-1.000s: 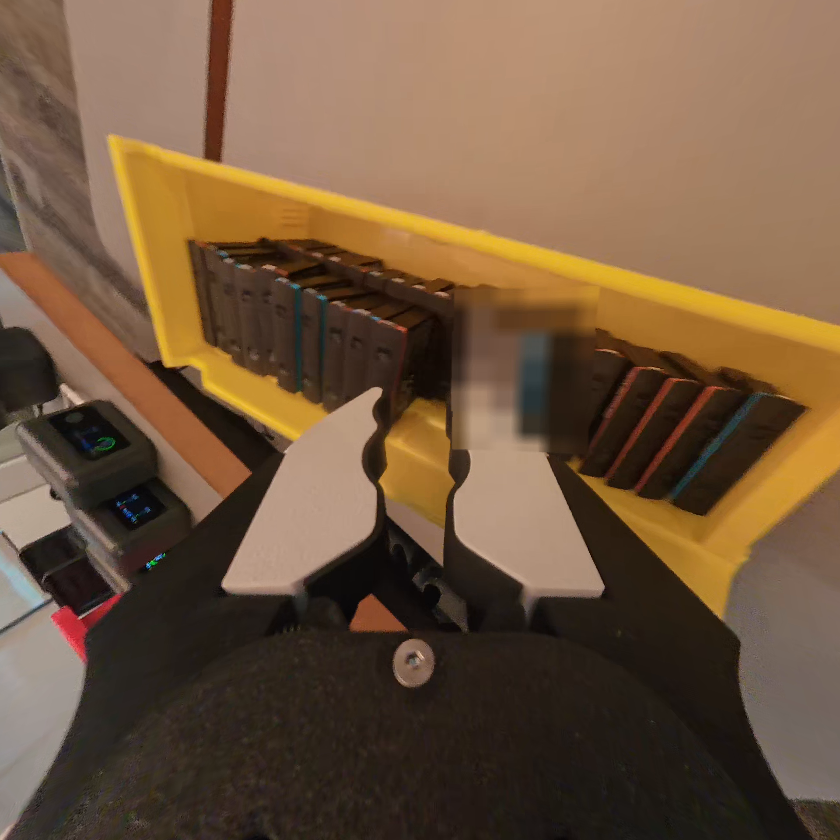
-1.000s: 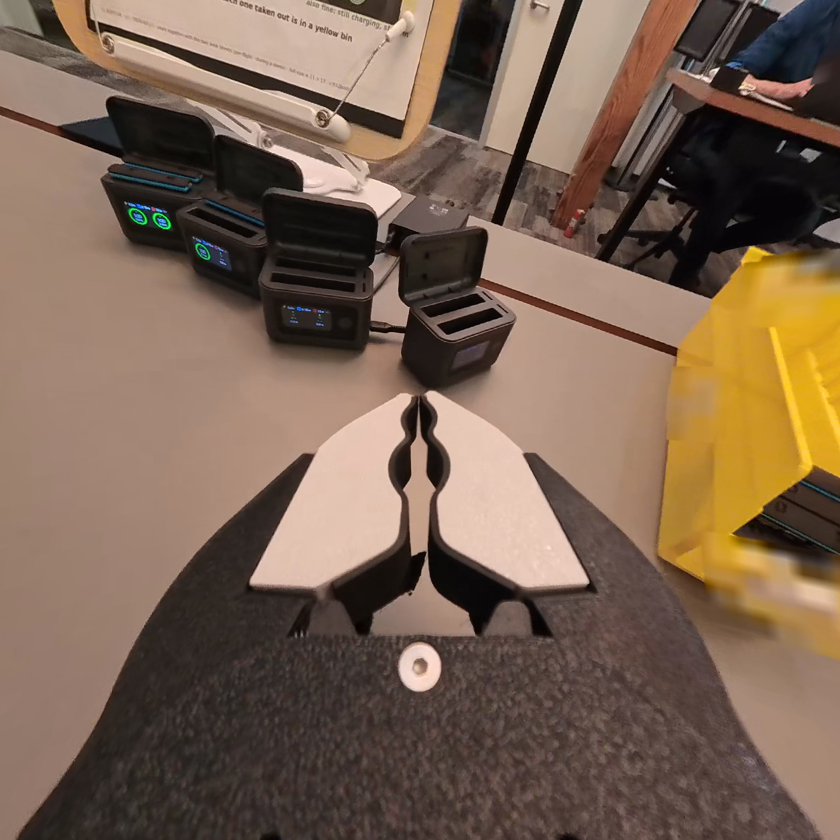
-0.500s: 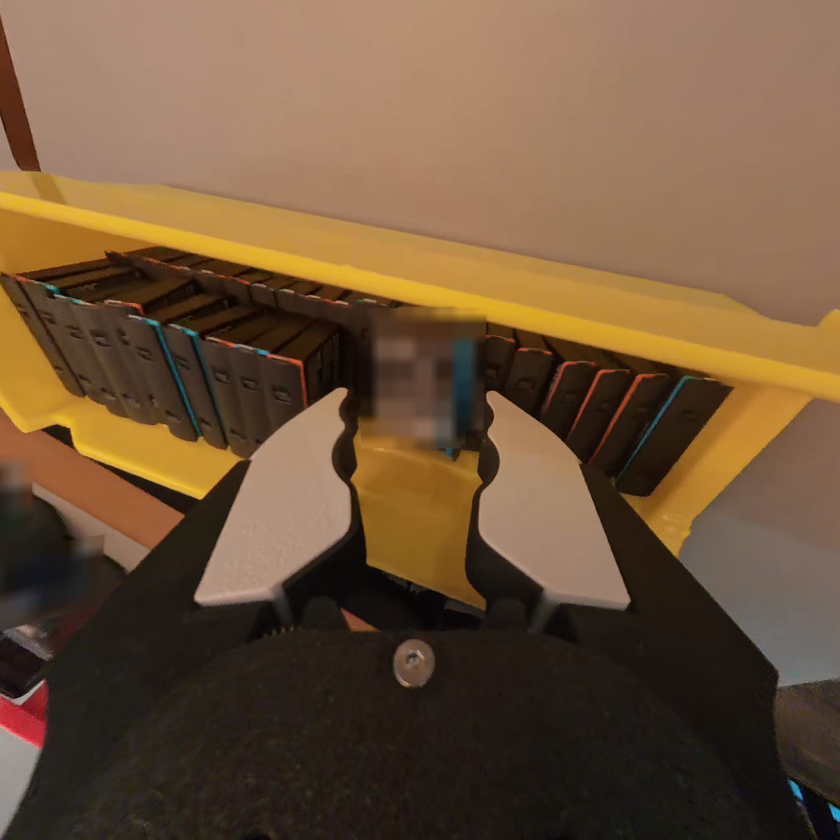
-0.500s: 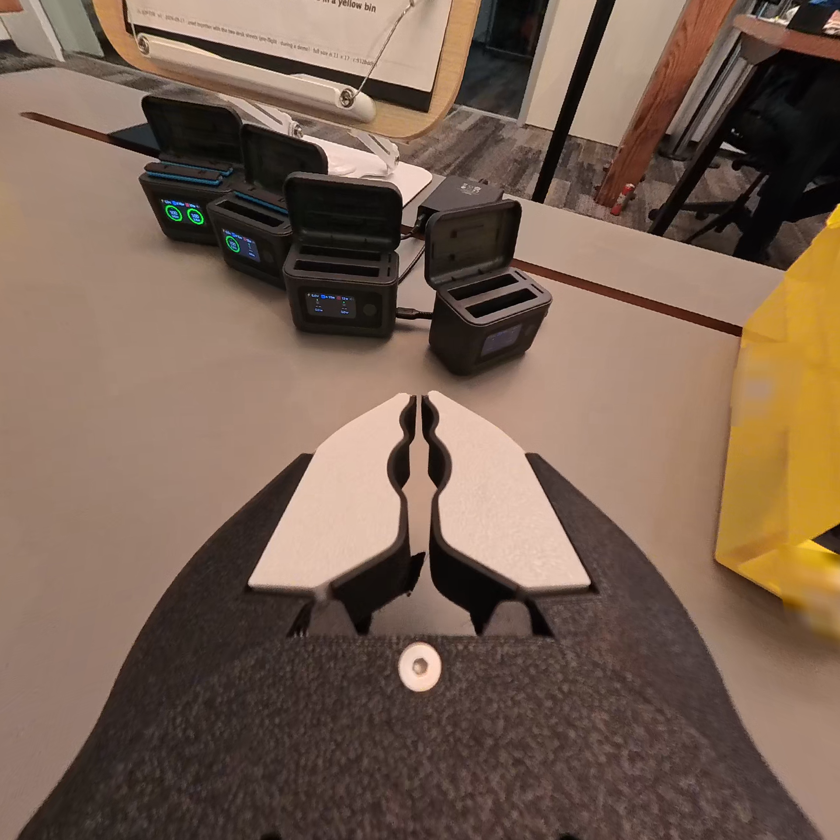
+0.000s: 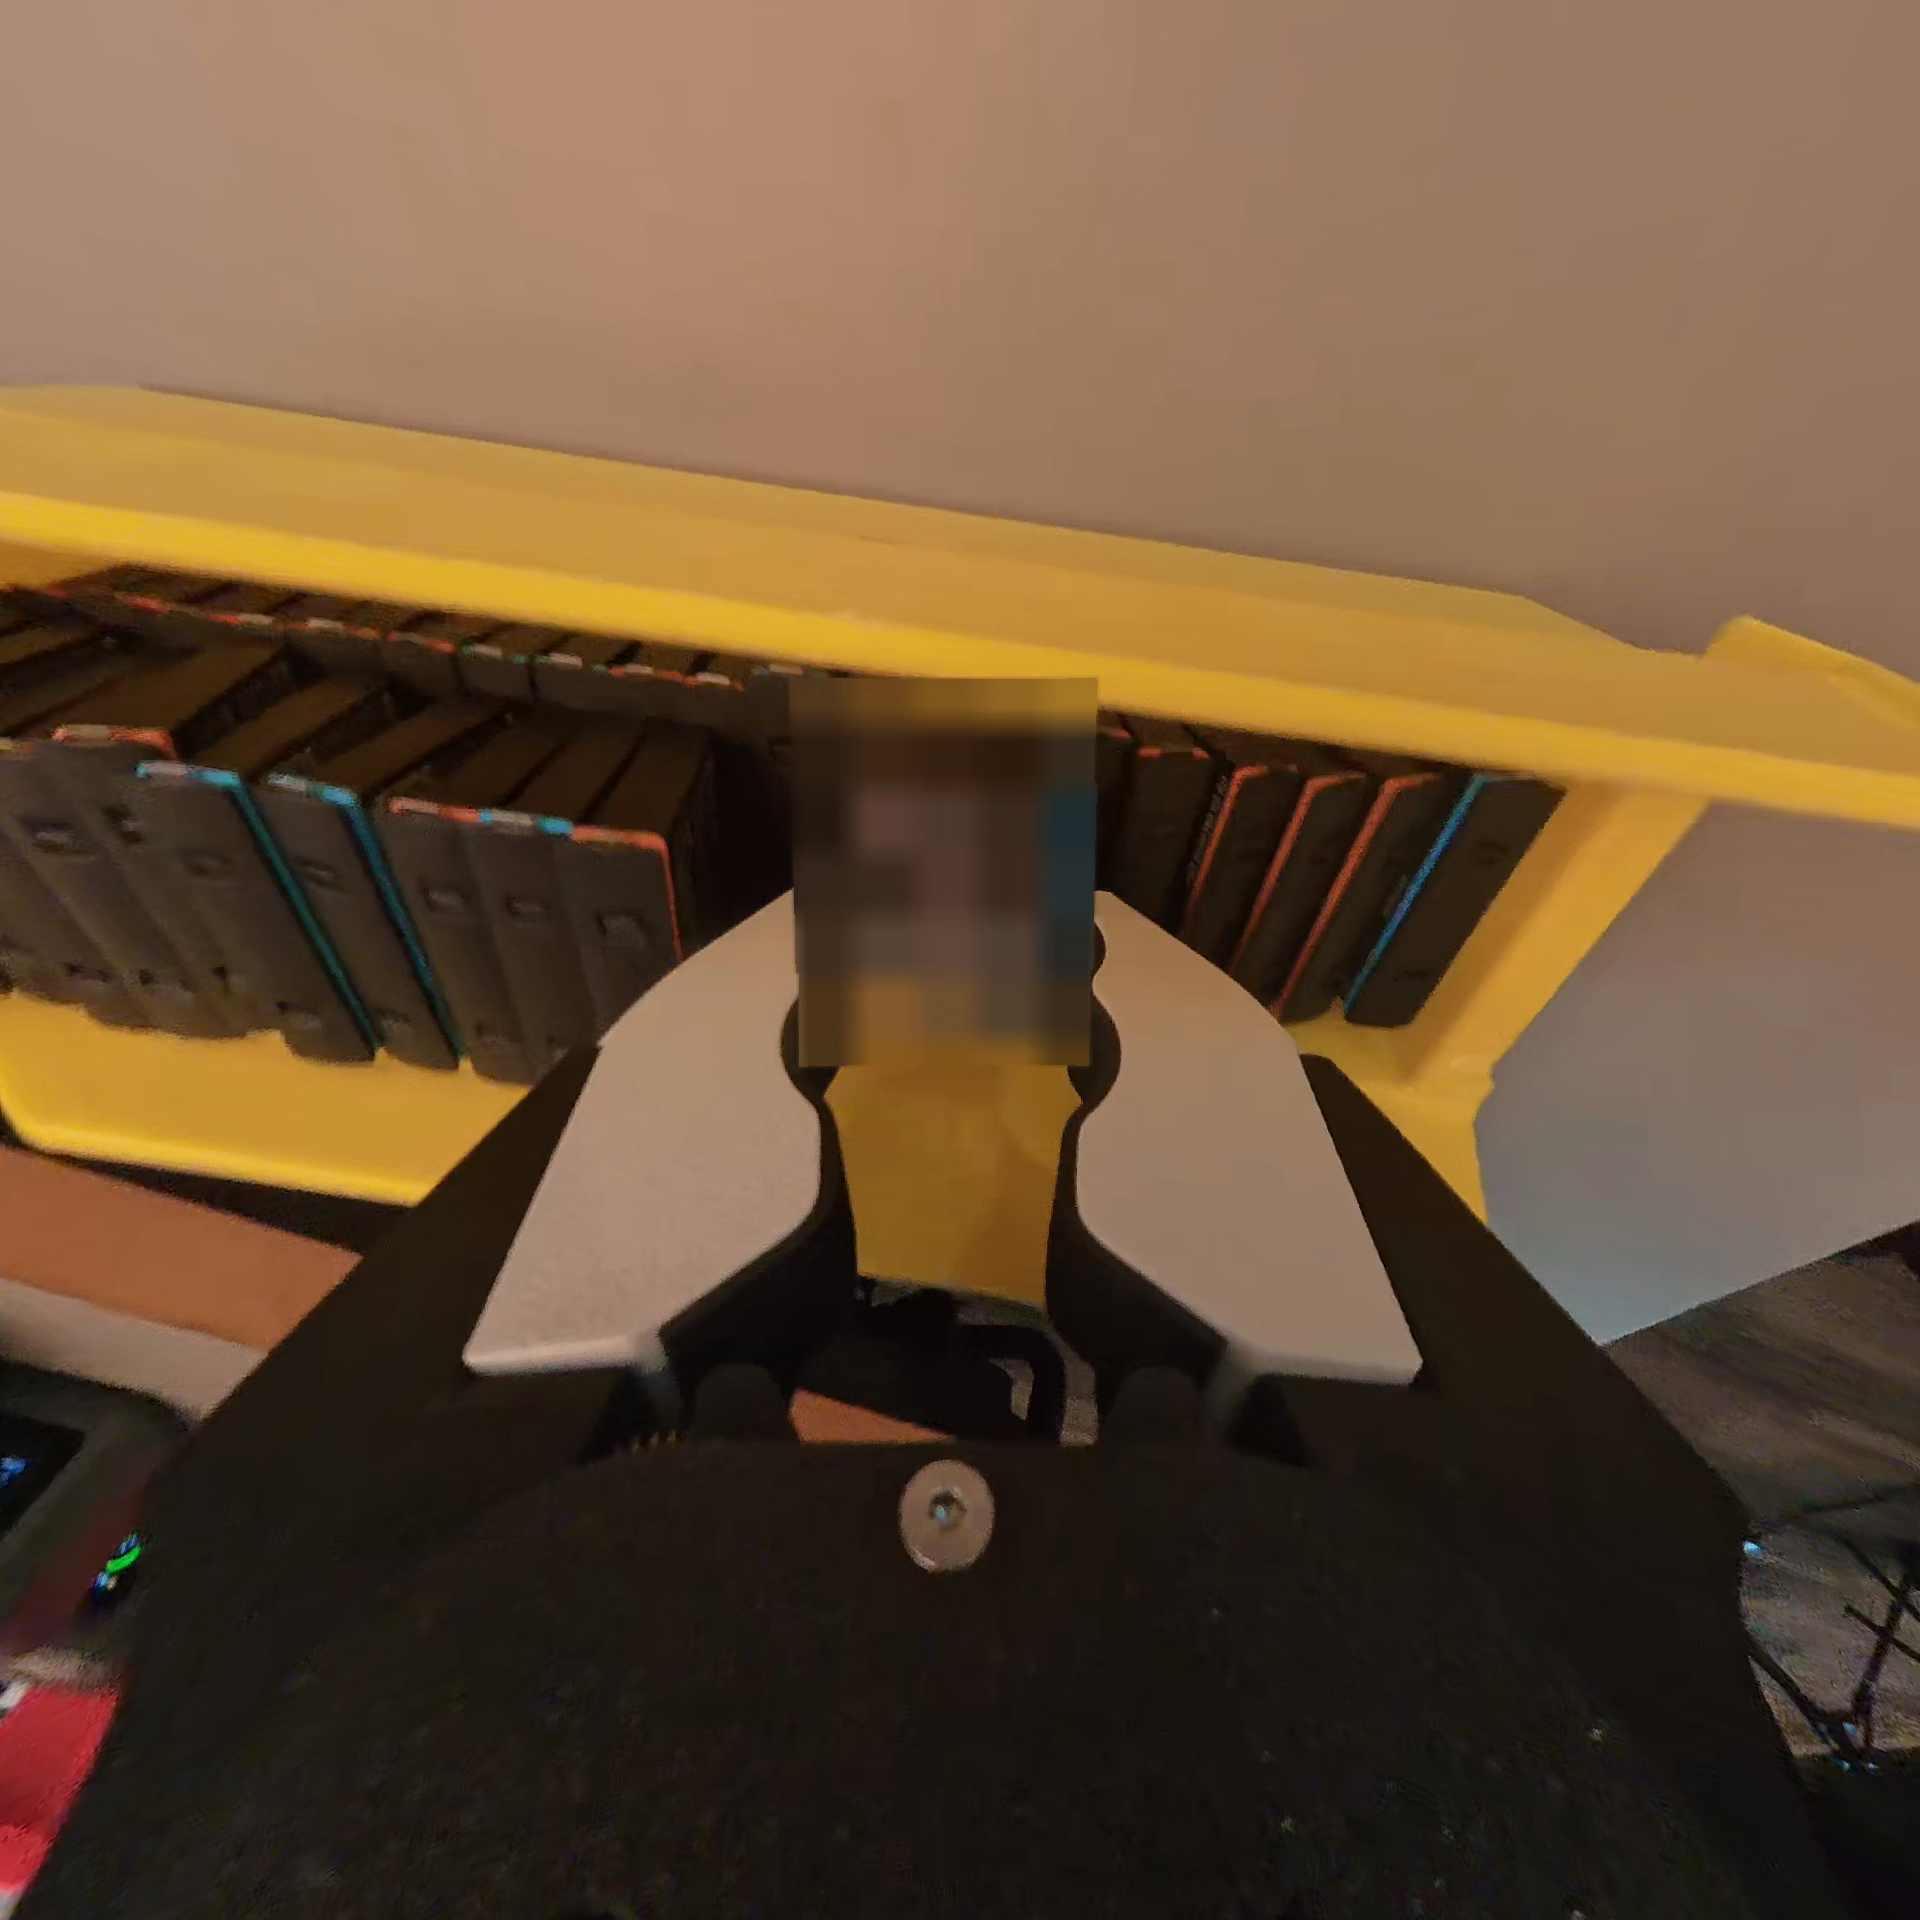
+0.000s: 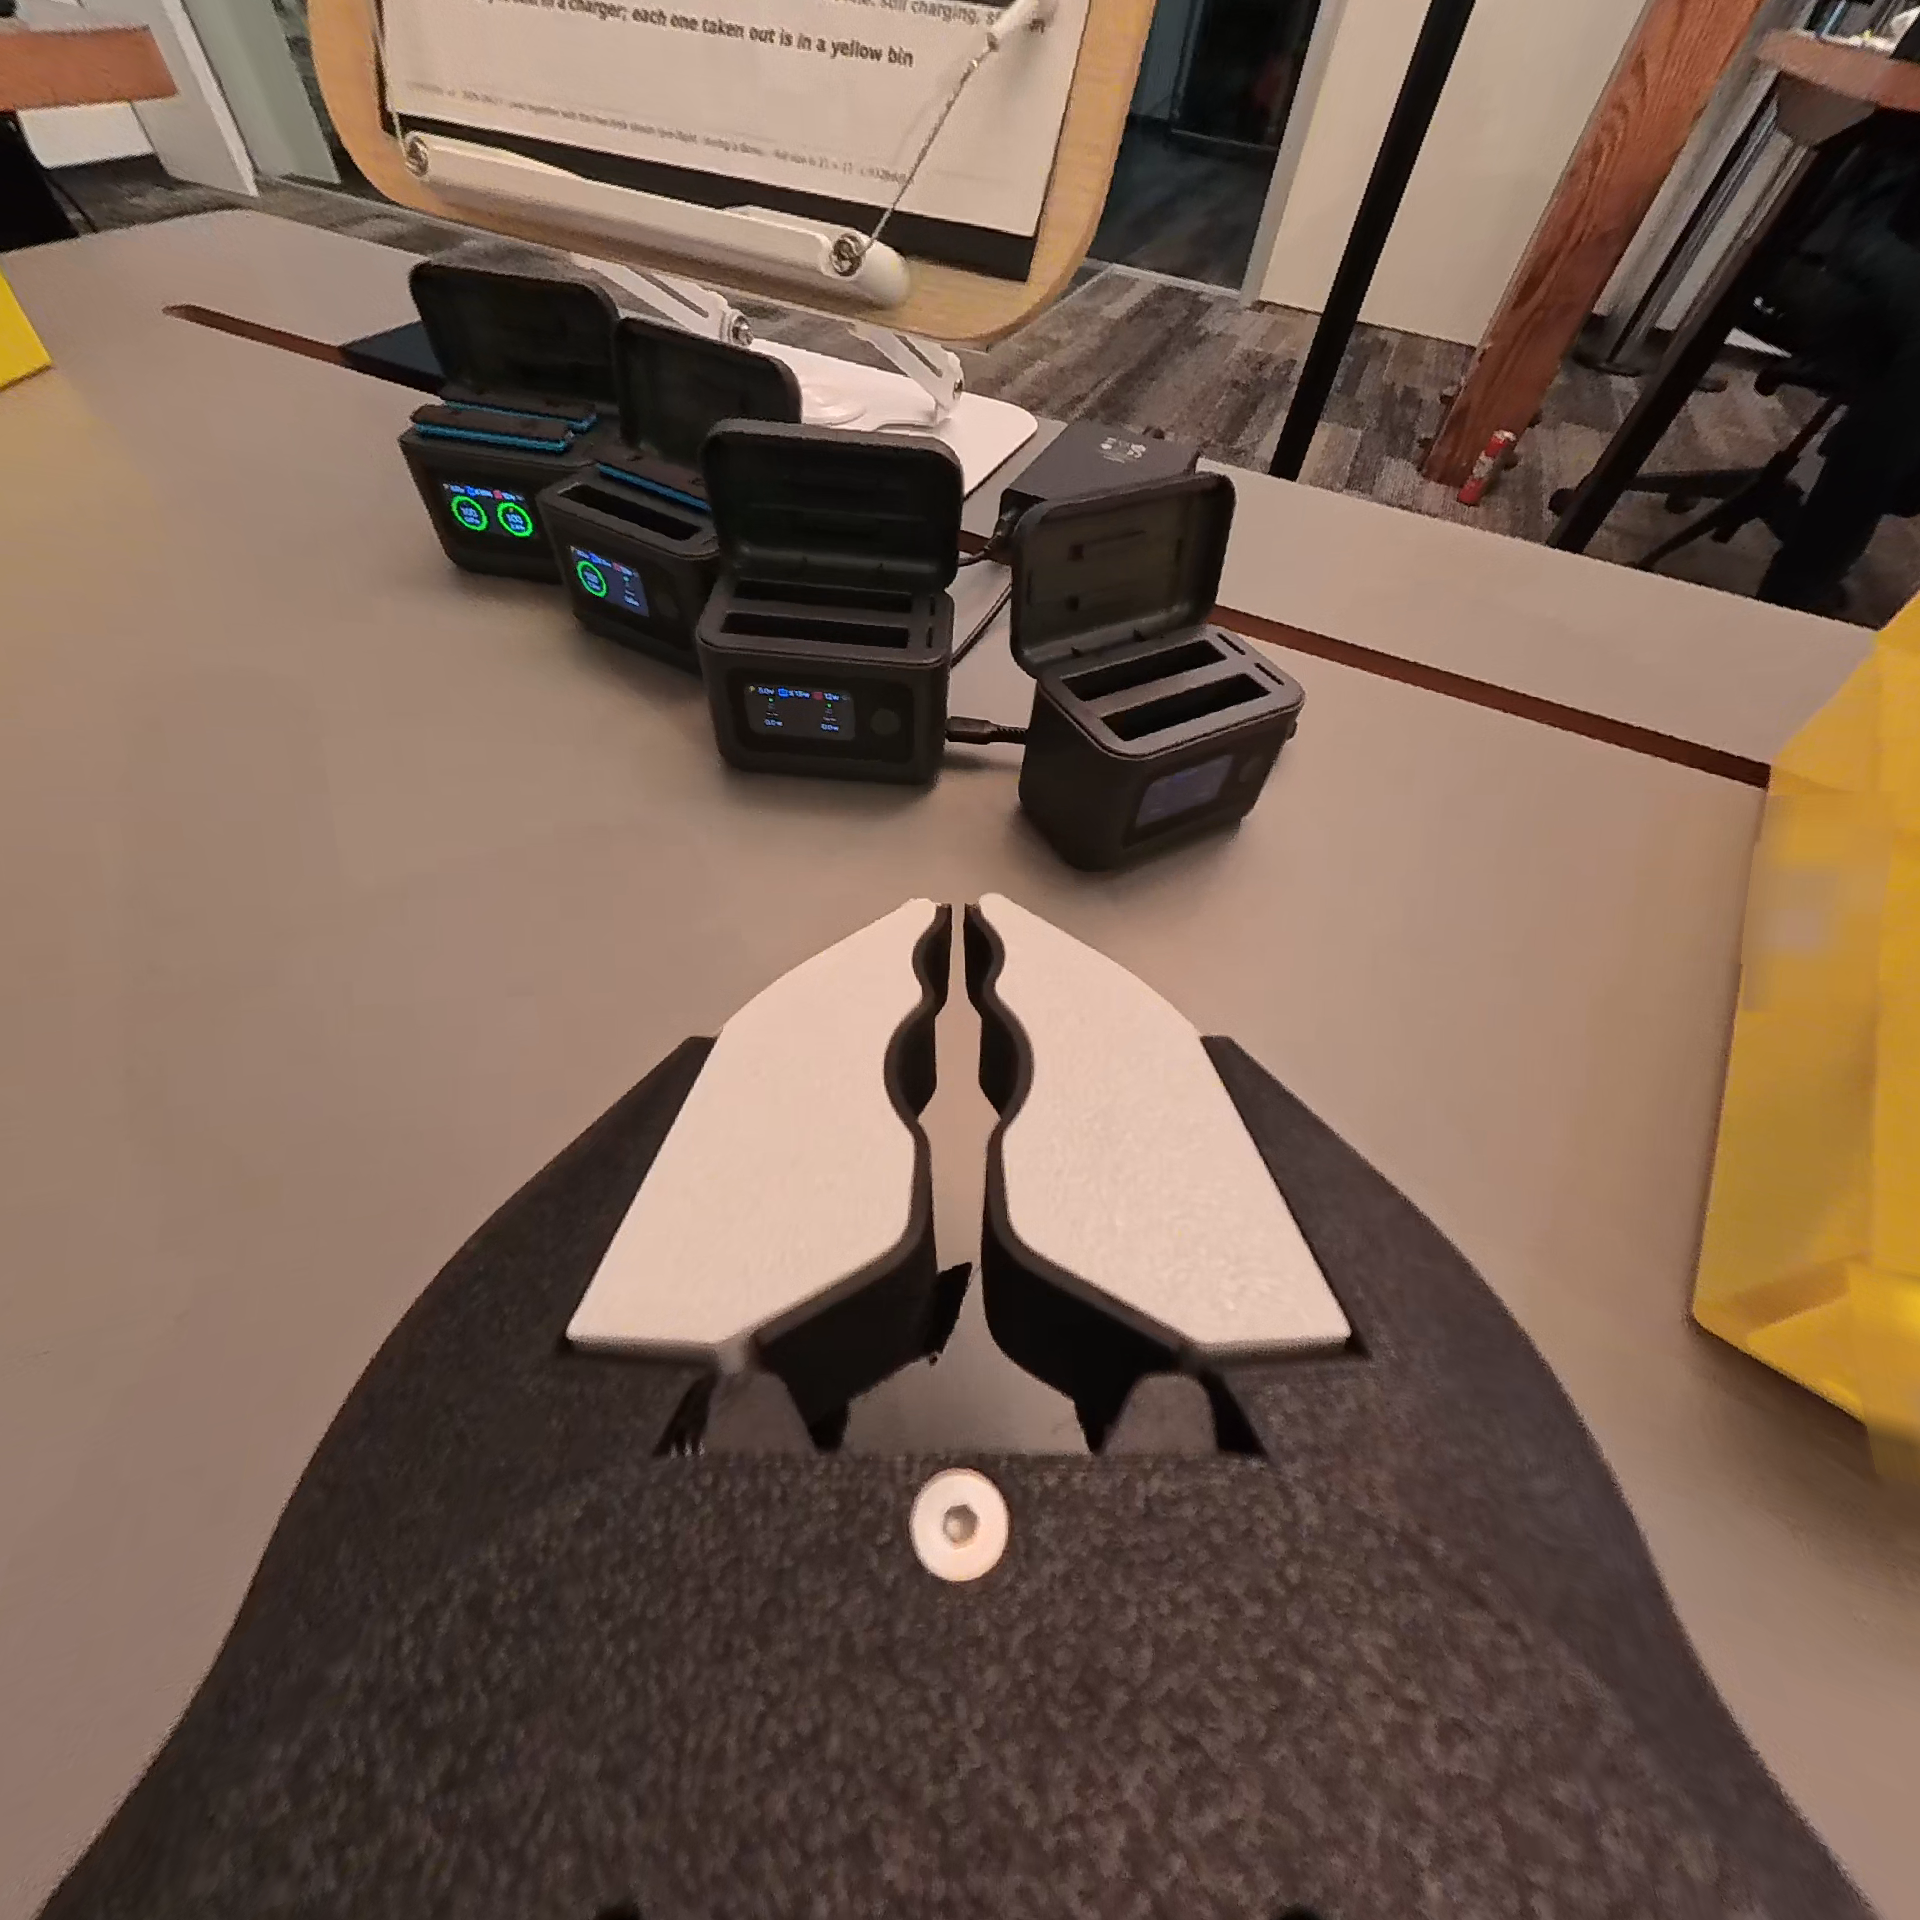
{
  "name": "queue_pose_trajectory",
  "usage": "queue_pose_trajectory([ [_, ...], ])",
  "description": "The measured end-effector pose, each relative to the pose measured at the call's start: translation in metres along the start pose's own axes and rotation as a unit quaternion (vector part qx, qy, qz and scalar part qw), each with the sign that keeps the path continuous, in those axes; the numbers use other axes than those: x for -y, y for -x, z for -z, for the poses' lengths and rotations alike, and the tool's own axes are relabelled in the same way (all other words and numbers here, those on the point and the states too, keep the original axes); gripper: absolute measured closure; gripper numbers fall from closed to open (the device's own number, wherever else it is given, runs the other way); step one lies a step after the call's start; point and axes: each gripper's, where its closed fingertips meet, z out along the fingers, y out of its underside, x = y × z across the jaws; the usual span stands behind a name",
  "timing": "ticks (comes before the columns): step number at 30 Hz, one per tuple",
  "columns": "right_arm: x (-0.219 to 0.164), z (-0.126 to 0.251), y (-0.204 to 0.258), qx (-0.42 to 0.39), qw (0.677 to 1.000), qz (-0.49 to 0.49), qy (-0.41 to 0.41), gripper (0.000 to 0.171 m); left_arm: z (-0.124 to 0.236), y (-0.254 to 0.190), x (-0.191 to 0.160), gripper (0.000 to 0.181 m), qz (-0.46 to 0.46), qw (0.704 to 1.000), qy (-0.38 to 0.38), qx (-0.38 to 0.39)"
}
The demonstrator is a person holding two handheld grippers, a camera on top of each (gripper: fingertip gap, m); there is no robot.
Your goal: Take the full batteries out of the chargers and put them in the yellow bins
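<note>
In the left wrist view a long yellow bin (image 5: 935,582) holds rows of black batteries (image 5: 312,883) standing on edge, with blue or orange trims. My left gripper (image 5: 945,914) is open at the bin's front. A battery (image 5: 940,831), covered by a blurred patch, stands in the gap between its fingertips. In the right wrist view my right gripper (image 6: 957,909) is shut and empty above the grey table. Ahead stand four open chargers. The far-left charger (image 6: 488,499) holds two blue-edged batteries and shows two green rings. The second charger (image 6: 623,582) holds one. The third charger (image 6: 826,696) and the fourth charger (image 6: 1153,748) have empty slots.
A yellow bin (image 6: 1829,1039) stands at the right of the table. A framed sign on a white stand (image 6: 727,156) and a black power brick (image 6: 1101,462) sit behind the chargers. Another charger screen (image 5: 42,1455) and a red object (image 5: 42,1745) show at lower left. The gap from one gripper's tips to the other's is roughly 60 cm.
My left gripper has opened wide around the battery, which now stands in the bin, and has come closer to the bin. My right gripper stays shut and has swung left, facing the chargers more squarely.
</note>
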Motion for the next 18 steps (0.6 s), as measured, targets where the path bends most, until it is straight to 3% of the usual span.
queue_pose_trajectory([
  [5, 0.008, 0.002, 0.013, 0.024, 0.999, 0.024, -0.020, 0.168, 0.055, -0.022, 0.006, 0.140, 0.012, 0.998, -0.064, 0.013],
  [10, 0.020, 0.009, 0.052, 0.100, 0.989, 0.086, -0.061, 0.169, 0.114, -0.097, 0.084, 0.140, -0.083, 0.966, -0.231, -0.077],
  [18, 0.031, 0.037, 0.132, 0.249, 0.944, 0.182, -0.120, 0.166, 0.120, -0.220, 0.199, 0.140, -0.271, 0.889, -0.273, -0.249],
])
